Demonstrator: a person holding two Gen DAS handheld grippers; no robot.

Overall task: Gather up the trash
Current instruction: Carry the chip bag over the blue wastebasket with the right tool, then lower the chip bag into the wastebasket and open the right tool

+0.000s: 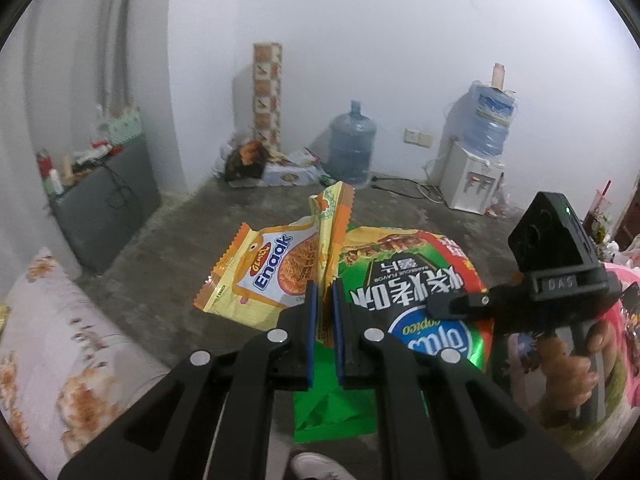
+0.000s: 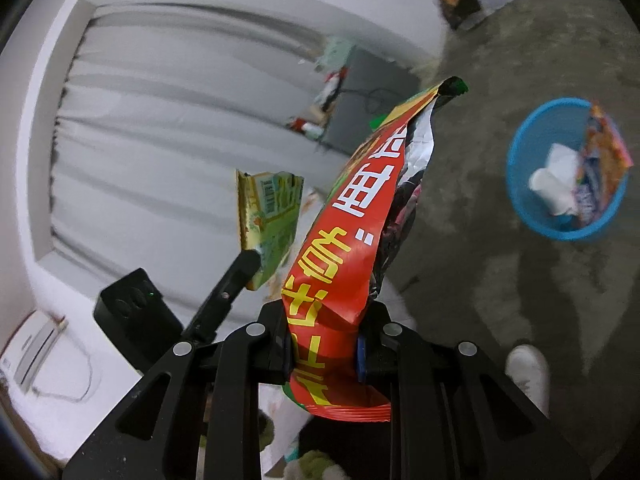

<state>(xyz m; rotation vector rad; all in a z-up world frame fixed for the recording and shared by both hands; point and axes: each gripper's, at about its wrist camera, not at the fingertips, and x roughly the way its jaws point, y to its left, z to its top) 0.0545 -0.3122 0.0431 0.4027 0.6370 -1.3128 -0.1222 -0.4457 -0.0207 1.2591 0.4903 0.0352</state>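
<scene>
While the left hand-held gripper (image 1: 324,300) pinches a yellow crinkled noodle wrapper (image 1: 276,276), the right hand-held gripper (image 2: 324,344) clamps a red-and-green foil chip bag (image 2: 352,232); a blue round plastic bin (image 2: 520,200) sits far right on the floor.

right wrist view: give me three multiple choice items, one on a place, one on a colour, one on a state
1. Where is the trash basket?
A. on the floor
B. on a shelf
C. on a chair

2. What colour is the basket?
A. red
B. blue
C. black

3. What is the right gripper doing?
A. standing open and empty
B. shut on a cup
C. shut on the red chip bag

A: it stands on bare concrete floor. B: its rim and wall are blue. C: the jaws clamp the bag's lower end.
</scene>
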